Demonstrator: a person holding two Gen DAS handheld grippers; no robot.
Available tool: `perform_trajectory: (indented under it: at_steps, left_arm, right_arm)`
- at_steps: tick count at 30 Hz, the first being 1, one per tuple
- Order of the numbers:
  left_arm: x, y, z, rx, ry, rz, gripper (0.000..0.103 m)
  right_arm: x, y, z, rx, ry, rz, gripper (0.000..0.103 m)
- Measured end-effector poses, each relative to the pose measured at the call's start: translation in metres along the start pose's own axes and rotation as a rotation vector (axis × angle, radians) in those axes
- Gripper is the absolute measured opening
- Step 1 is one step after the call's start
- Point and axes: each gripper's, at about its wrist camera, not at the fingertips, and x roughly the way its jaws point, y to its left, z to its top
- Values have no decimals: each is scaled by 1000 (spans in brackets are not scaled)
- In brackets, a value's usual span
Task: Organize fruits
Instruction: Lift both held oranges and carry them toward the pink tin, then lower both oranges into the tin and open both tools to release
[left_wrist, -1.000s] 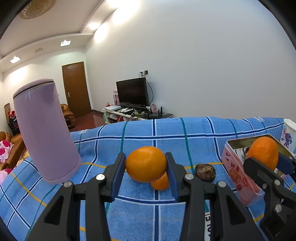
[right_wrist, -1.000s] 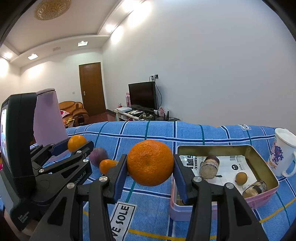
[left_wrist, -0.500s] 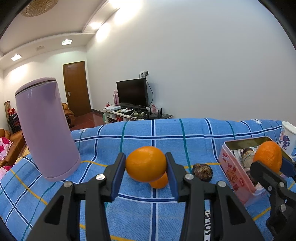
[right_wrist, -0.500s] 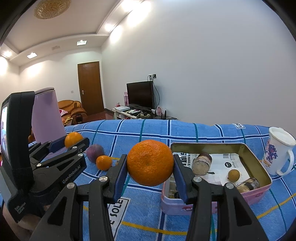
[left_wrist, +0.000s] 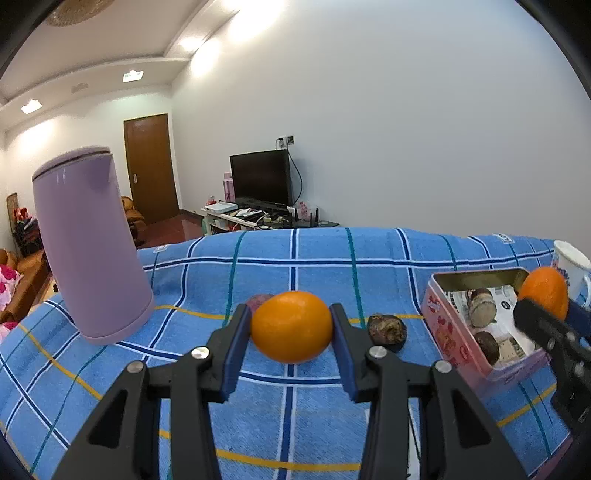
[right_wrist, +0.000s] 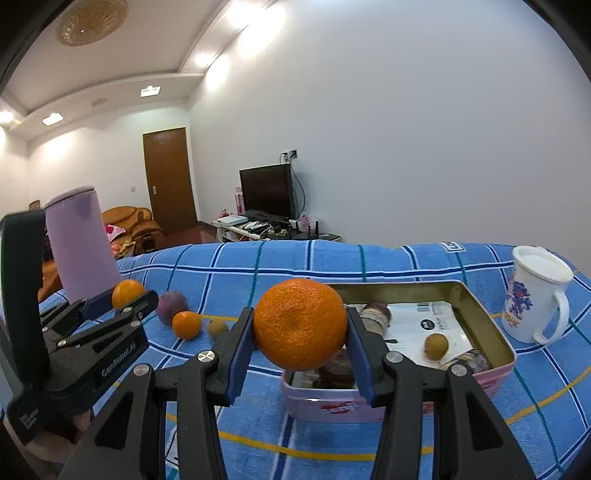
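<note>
Oranges are being clamped across their widest girth, one in the left gripper (left_wrist: 291, 326) above the blue plaid cloth (left_wrist: 295, 266), one in the right gripper (right_wrist: 300, 328) over the pink tin (right_wrist: 491, 325); firm, light, round fruit is likely rolling from loose pads.

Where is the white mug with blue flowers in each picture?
Left wrist view: the white ceramic mug with blue flowers peeks in at the far right edge.
Right wrist view: it stands whole at the right.
Shared landmark: the open pink tin box beside it.
</note>
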Motion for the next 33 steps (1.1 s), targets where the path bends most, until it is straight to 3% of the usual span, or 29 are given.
perform_trajectory:
  at_steps: [6, 19, 33]
  left_arm:
    - [-6, -15, 0, 25, -6, 1, 45]
    - [-21, -57, 17, 44, -29, -72, 45]
    - [-16, -108, 29, 57, -26, -167, 45]
  right_arm:
    - [-4, -14, 2, 18, -11, -14, 50]
    - [-18, -61, 5, 55, -34, -91, 50]
    - [-22, -111, 12, 123, 37, -163, 50]
